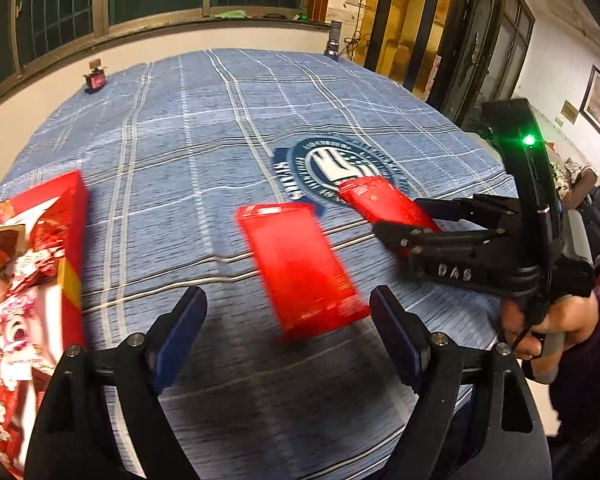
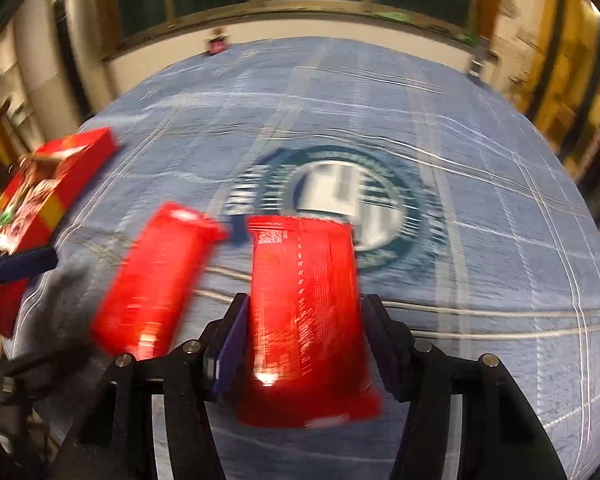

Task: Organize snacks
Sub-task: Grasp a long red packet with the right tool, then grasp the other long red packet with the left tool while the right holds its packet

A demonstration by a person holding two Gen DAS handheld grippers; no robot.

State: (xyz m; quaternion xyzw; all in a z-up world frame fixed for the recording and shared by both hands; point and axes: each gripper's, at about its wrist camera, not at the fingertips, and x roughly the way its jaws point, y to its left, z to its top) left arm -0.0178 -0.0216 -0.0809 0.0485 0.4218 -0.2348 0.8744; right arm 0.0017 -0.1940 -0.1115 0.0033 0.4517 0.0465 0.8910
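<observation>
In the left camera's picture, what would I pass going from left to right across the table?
Snack box → loose red packet → second red packet, held in the right gripper → the person's hand.

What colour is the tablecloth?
Blue with white checked stripes and a round emblem; the tablecloth shows best in the left wrist view.

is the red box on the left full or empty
Full: snack packets fill the open red box up to its rim.
</observation>
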